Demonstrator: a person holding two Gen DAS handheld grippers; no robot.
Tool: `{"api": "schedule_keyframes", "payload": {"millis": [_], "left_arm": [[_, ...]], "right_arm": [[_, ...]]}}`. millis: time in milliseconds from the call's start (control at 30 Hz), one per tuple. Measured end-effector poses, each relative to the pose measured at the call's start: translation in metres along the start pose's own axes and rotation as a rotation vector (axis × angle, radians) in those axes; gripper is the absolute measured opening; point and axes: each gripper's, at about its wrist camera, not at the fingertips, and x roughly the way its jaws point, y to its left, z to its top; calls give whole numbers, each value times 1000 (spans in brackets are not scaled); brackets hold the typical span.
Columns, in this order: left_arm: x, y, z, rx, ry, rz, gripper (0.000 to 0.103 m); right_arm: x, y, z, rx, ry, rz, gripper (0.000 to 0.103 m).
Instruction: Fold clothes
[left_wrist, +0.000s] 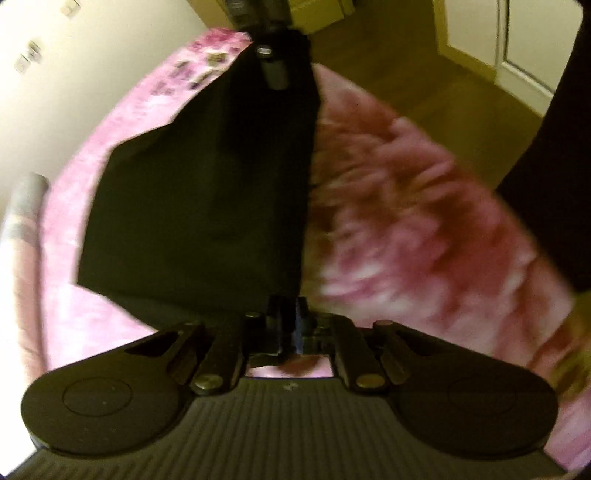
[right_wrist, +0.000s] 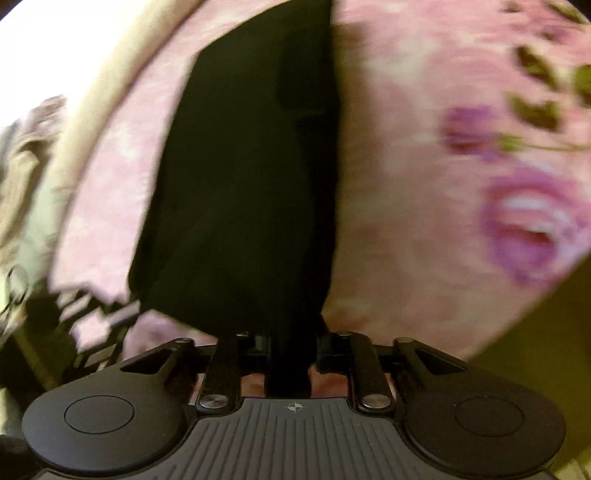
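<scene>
A black garment (left_wrist: 207, 206) hangs stretched between both grippers above a pink flowered bed cover (left_wrist: 406, 221). My left gripper (left_wrist: 288, 321) is shut on its near edge. At the top of the left wrist view the right gripper (left_wrist: 273, 70) holds the cloth's far end. In the right wrist view the garment (right_wrist: 251, 184) runs up and away from my right gripper (right_wrist: 291, 347). A bunched fold sits pinched between its fingers. The bed cover (right_wrist: 424, 221) lies below it. Both views are blurred by motion.
Wooden floor (left_wrist: 406, 74) and a white door (left_wrist: 517, 48) lie beyond the bed. A person's dark sleeve (left_wrist: 554, 147) is at the right edge. A grey roll (left_wrist: 26, 206) stands at the left by the wall. Blurred clutter (right_wrist: 22, 184) sits left of the bed.
</scene>
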Motion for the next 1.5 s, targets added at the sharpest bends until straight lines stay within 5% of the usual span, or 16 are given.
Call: {"api": "schedule_keyframes", "payload": {"millis": [67,100,400,567,733,867,900,967,1033,1167,1500], "left_arm": [[1,-4,-1,-38,27,-24,5],[-1,-4,-3,-59,33,-30,5],[0,39,-12,-94,-58,36,16],[32,50,-30,-42,10,-7,17],[29,67,-82,-163,186,17,8],[-2,58,-75,-86,67,66,12],[-10,54,-69,-61,21,79,17],[-16,42,-53,15,-69,69,46],[-8,25,-42,110,-109,37,55],[26,11,-39,214,-47,-10,55],[25,49,-28,56,-24,-47,49]], "right_arm": [[-2,-13,-12,93,-68,-13,63],[-3,-15,-21,137,-121,-6,67],[-16,-17,-125,591,-547,150,68],[6,-12,-144,727,-581,216,68],[26,-14,-128,740,-608,248,68],[29,-17,-118,750,-643,259,68],[31,-17,-117,760,-646,257,68],[34,-18,-120,790,-658,261,68],[40,-19,-123,817,-676,271,68],[45,-20,-127,824,-713,266,68],[37,-22,-156,908,-811,258,68]]}}
